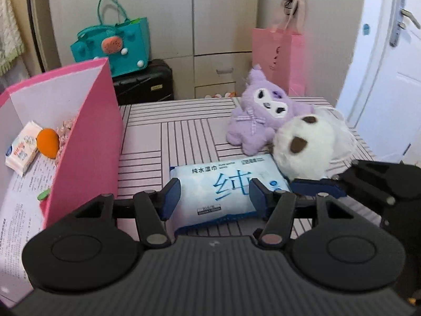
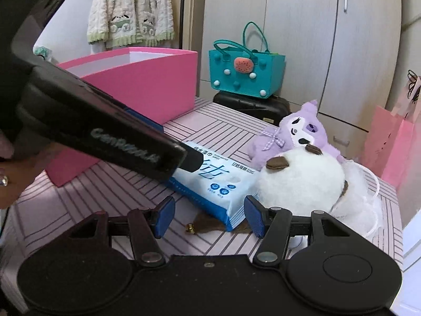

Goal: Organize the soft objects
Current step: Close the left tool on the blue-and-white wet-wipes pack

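Observation:
A blue-and-white pack of wet wipes (image 1: 223, 192) lies on the striped table (image 1: 168, 137). My left gripper (image 1: 214, 197) is open, with its blue pads on either side of the pack; I cannot tell whether they touch it. The pack also shows in the right wrist view (image 2: 223, 184). My right gripper (image 2: 209, 216) is open over the pack's near corner, beside a white plush with brown ears (image 2: 300, 181). A purple plush (image 1: 263, 115) lies behind the white plush (image 1: 302, 144). The pink box (image 1: 86, 137) at left holds a small tissue pack (image 1: 22, 148) and an orange soft toy (image 1: 48, 142).
A teal felt bag (image 1: 115, 44) sits on a black suitcase (image 1: 144, 81) behind the table. A pink paper bag (image 1: 279, 55) stands at the back right. A white door (image 1: 389, 65) is on the right. A small brown object (image 2: 205, 225) lies under the pack.

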Tool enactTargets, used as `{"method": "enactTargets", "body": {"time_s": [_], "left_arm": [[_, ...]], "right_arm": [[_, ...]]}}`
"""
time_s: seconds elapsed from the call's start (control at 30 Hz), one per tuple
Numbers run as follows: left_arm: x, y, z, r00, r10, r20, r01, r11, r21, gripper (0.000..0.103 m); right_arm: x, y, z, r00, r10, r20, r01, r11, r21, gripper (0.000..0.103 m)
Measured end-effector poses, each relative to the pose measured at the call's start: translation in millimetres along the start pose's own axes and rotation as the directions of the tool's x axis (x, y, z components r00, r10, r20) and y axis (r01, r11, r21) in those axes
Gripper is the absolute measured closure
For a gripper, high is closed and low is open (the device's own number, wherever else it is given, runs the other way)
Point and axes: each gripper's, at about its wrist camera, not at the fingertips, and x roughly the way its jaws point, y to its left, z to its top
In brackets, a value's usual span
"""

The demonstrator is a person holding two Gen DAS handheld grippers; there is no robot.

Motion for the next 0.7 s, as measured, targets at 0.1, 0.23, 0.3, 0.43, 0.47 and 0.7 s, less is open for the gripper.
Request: {"method": "enactTargets", "body": {"time_s": [0.1, 0.23, 0.3, 0.43, 0.47, 0.7], "left_arm": [[14, 5, 1, 0.999, -0.002, -0.04, 0.0, 0.999, -0.045, 0.046], [20, 10, -1, 0.999, 0.006, -0.037, -0.01, 0.996, -0.091, 0.046], [21, 14, -3, 0.999, 0.0, -0.042, -0.005, 0.992, -0.123, 0.046], [24, 15, -5, 0.999, 0.003, -0.044, -0.01, 0.988, -0.152, 0.045], [25, 15, -5, 0.999, 0.003, -0.049, -0.01, 0.988, -0.156, 0.044], [26, 19, -14, 0.999, 0.0, -0.054, -0.01, 0.982, -0.19, 0.043]], "right_arm": [[6, -1, 0, 1.0, 0.0, -0.007, 0.0, 1.0, 0.016, 0.04], [9, -3, 0, 1.0, -0.005, 0.001, 0.005, 1.0, 0.018, 0.04], [9, -3, -1, 1.0, -0.003, 0.005, 0.003, 1.0, 0.02, 0.04], [10, -5, -2, 1.0, -0.01, -0.003, 0.01, 0.999, 0.042, 0.04], [12, -5, -2, 1.0, -0.019, -0.009, 0.019, 0.999, 0.04, 0.04], [18, -1, -3, 0.999, -0.033, -0.004, 0.033, 0.998, 0.057, 0.027]]}}
